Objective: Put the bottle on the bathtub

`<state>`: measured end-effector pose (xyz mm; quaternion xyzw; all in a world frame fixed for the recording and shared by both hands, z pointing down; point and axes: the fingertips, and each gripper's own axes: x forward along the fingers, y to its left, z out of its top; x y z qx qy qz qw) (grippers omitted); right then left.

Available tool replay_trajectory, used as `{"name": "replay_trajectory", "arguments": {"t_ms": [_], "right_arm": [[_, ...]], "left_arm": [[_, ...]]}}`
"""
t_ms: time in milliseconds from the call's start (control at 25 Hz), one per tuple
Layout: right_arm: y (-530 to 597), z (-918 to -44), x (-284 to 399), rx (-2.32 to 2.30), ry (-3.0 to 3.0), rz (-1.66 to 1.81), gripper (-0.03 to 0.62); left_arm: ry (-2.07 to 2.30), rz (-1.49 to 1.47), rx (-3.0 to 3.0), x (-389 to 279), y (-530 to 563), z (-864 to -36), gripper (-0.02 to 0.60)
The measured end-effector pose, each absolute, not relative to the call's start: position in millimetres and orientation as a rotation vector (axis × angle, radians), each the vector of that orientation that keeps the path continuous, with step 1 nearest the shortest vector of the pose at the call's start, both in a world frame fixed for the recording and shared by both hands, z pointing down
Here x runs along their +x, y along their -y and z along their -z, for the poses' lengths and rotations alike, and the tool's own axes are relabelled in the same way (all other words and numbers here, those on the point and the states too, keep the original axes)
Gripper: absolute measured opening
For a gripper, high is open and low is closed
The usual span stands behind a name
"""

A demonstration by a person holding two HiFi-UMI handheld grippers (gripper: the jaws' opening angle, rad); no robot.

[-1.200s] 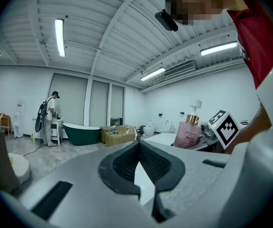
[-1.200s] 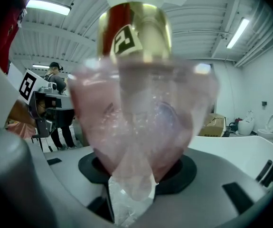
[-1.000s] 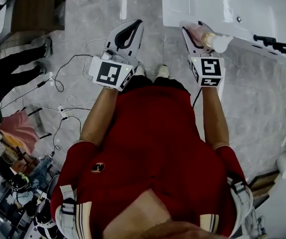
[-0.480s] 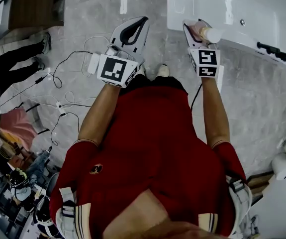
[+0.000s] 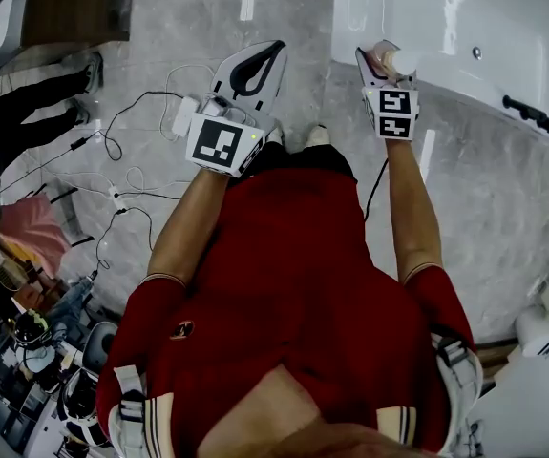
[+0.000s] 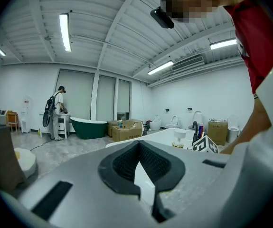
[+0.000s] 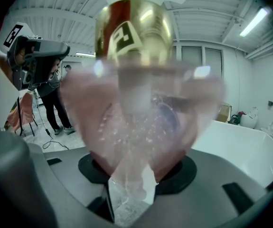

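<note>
Clamping the bottle [image 5: 398, 61] in the right gripper [image 5: 381, 53], by its clear pink body, below the gold collar and white pump top. Holding it at the bathtub [image 5: 465, 27], over the near corner of the white rim; not showing, in any view, whether touching that rim or hanging just above it. Pointing the pump top toward the bathtub's inside.

Holding the left gripper [image 5: 266, 55] away from the bathtub, out over the grey marbled floor [image 5: 159, 27], about level with the right gripper and well apart from it. Pressing the left jaws together on nothing, tip to tip.

Standing just beside the bathtub's outer wall, in a red shirt [image 5: 284, 256], with both forearms stretched forward. Showing cables [image 5: 112, 141] trailing across the floor on the side far from the bathtub, near a bystander's dark legs [image 5: 35, 103]. Showing also a black fitting [image 5: 539, 115] on the bathtub's rim, further along from the bottle.
</note>
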<state>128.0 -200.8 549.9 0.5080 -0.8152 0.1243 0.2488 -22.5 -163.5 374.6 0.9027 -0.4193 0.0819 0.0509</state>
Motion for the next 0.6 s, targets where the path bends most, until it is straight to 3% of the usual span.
{"name": "replay_trajectory", "arguments": {"t_ms": [600], "right_arm": [[221.7,-618.0,136.4,1.356,2.167,-0.4,0.225]], "left_arm": [[1.318,-0.326,2.705,-32.3,167.3,-391.5,0.007]]}}
